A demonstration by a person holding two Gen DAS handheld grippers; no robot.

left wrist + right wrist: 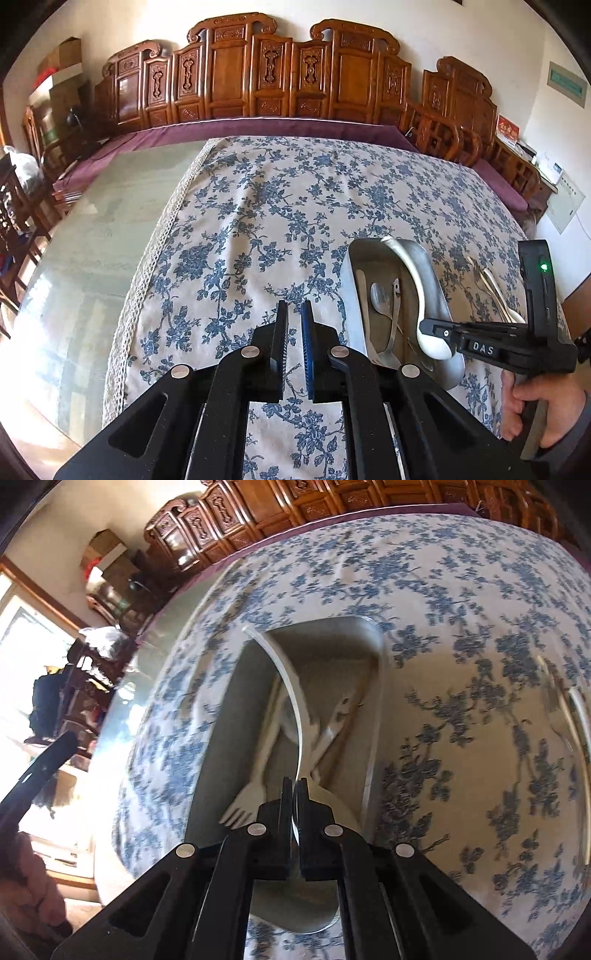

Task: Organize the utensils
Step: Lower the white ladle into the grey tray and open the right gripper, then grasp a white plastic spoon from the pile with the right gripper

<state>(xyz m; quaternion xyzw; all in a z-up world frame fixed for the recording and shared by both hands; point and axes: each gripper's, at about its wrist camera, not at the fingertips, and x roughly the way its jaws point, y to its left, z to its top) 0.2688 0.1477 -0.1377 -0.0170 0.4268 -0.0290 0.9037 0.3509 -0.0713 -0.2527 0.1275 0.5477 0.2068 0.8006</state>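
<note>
white spoon [295,716] pinched in right claw [295,794] above metal tray [373,657]

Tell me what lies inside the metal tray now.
Inside the metal tray lie a fork and a small spoon. The right tool holds a white spoon over it, hiding some of the floor.

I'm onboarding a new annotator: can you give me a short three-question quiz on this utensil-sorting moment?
1. True or false: the left gripper holds a fork.
2. What does the right gripper clamp? A) white spoon B) metal fork C) cloth
3. Fill in: the spoon hangs over the metal ____.

Key: 1 false, its nearly closed jaws hold nothing; 2 A; 3 tray, already holding utensils, while more utensils lie on the tablecloth beside it.
</note>
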